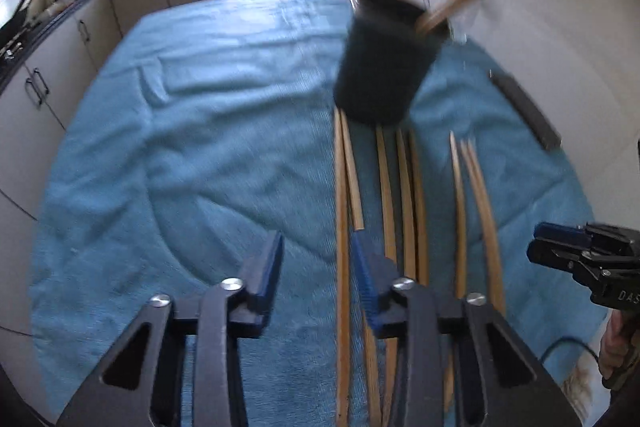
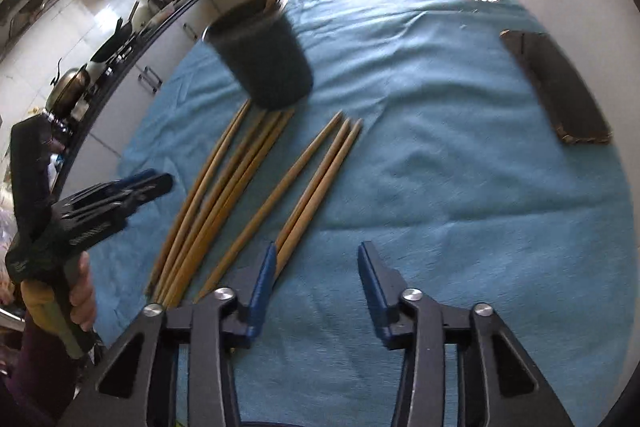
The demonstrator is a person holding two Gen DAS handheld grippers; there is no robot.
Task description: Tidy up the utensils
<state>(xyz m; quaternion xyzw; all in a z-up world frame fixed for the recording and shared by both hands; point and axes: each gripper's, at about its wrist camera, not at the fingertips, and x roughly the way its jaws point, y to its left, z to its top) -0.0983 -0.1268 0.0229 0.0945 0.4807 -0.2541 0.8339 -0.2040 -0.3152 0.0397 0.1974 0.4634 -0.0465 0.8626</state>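
Both jaws parted, empty, above chopsticks (image 2: 240,187)

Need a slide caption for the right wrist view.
Right gripper, jaws open, above blue cloth beside loose chopsticks near the dark cup.

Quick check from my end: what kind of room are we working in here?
Most likely a home kitchen: a counter with pots and pans over cabinet doors runs behind a table under a blue cloth, where chopsticks lie beside a dark holder cup.
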